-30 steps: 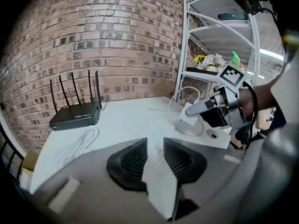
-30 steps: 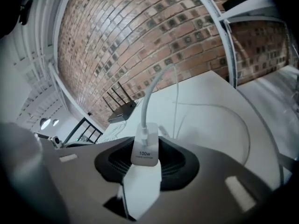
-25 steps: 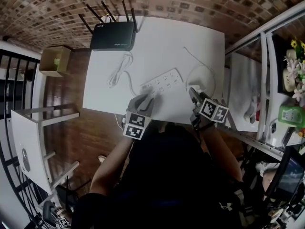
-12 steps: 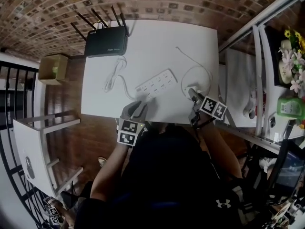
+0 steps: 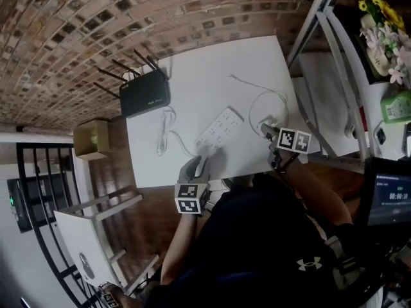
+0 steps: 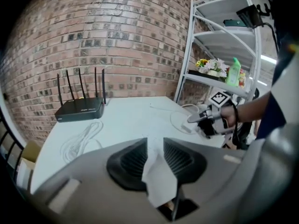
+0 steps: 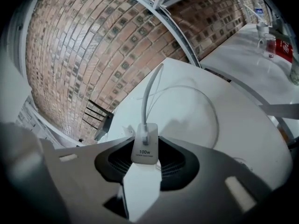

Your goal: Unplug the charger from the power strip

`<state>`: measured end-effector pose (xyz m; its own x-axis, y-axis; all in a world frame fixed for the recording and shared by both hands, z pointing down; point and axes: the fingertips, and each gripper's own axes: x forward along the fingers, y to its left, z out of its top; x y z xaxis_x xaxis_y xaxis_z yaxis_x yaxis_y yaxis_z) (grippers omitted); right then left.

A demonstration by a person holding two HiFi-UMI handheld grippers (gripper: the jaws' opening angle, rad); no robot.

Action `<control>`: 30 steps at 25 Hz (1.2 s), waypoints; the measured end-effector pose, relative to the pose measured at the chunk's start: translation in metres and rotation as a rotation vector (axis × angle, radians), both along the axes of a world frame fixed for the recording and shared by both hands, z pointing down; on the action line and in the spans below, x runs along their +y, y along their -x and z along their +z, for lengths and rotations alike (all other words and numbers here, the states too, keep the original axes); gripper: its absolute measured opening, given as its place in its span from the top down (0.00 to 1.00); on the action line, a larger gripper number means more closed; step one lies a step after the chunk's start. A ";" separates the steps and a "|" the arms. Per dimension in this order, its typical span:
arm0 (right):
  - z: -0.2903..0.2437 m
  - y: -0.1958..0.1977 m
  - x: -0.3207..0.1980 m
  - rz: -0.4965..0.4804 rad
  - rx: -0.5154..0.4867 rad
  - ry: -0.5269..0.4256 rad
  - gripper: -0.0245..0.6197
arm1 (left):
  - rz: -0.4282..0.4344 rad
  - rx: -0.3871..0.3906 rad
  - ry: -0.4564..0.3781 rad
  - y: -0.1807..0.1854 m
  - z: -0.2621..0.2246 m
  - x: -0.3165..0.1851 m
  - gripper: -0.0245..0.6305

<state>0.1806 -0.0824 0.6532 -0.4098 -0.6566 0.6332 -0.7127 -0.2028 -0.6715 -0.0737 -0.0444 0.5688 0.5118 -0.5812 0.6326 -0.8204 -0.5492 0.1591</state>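
Right gripper (image 5: 270, 131) has sunk slightly toward the table's (image 5: 199, 82) near right corner. It is clamped on the white charger (image 7: 145, 146), which sits clear of the power strip (image 5: 220, 128). Left gripper (image 5: 198, 164) clasps the power strip's near end by the table's near edge.

A white counter (image 5: 192, 85) carries a white plastic power strip (image 5: 219, 130), pale coiled cable (image 5: 166, 132) and a glossy black router (image 5: 145, 99), under a red-brown brick wall (image 5: 90, 31) lined with grey mortar. The white charger block (image 7: 145, 146) bears grey "100w" lettering. Black-and-white square markers pattern the grey left hand-held gripper (image 5: 200, 160) and right hand-held gripper (image 5: 265, 129). Yellow flowers (image 5: 374, 6) and a green bottle (image 5: 396, 104) add colour.
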 end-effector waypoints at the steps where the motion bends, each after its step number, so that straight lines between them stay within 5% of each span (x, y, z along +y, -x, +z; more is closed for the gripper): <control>1: 0.002 -0.001 0.000 -0.003 -0.002 -0.004 0.74 | 0.004 -0.003 0.005 -0.001 0.003 0.002 0.80; 18: 0.007 0.011 -0.014 -0.036 -0.037 -0.035 0.74 | 0.022 -0.008 -0.010 -0.008 -0.002 -0.015 0.80; 23: 0.012 0.005 -0.012 -0.034 0.003 -0.012 0.60 | 0.022 -0.006 -0.017 -0.008 -0.002 -0.018 0.80; 30: 0.014 0.001 -0.006 -0.048 0.077 0.020 0.54 | 0.040 -0.008 -0.017 -0.013 -0.004 -0.018 0.80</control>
